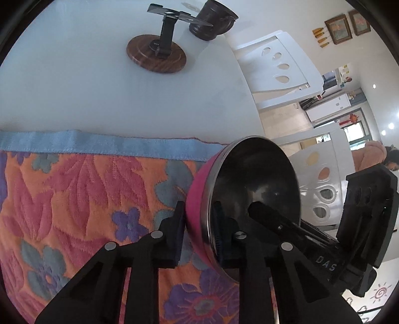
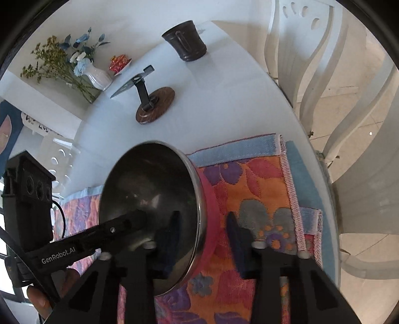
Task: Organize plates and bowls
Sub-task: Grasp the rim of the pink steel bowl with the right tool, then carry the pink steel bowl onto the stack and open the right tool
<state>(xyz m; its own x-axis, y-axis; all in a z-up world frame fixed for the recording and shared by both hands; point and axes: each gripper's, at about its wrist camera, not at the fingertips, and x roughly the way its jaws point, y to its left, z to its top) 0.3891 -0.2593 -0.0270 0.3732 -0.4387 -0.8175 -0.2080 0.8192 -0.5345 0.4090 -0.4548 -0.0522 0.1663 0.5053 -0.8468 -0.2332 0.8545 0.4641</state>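
L wrist: left gripper [image 1: 199, 233] clamped on rim of bowl [image 1: 254, 184], pink outside, dark shiny steel inside, tipped on its side over the flowered towel [image 1: 74, 199] on the white table [image 1: 99, 94]. Right tool's finger reaches in; "DAS" readable.

R wrist: right gripper [image 2: 203, 236] straddles the bowl wall, one finger in, one out; grip tightness can't tell. "GenRobot.AI" on the left tool.

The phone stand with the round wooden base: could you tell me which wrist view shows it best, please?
The right wrist view shows the phone stand best: base, black post and tilted holder plate all stand clear on the white table. The left wrist view also shows it whole, but the dark cup overlaps its plate.
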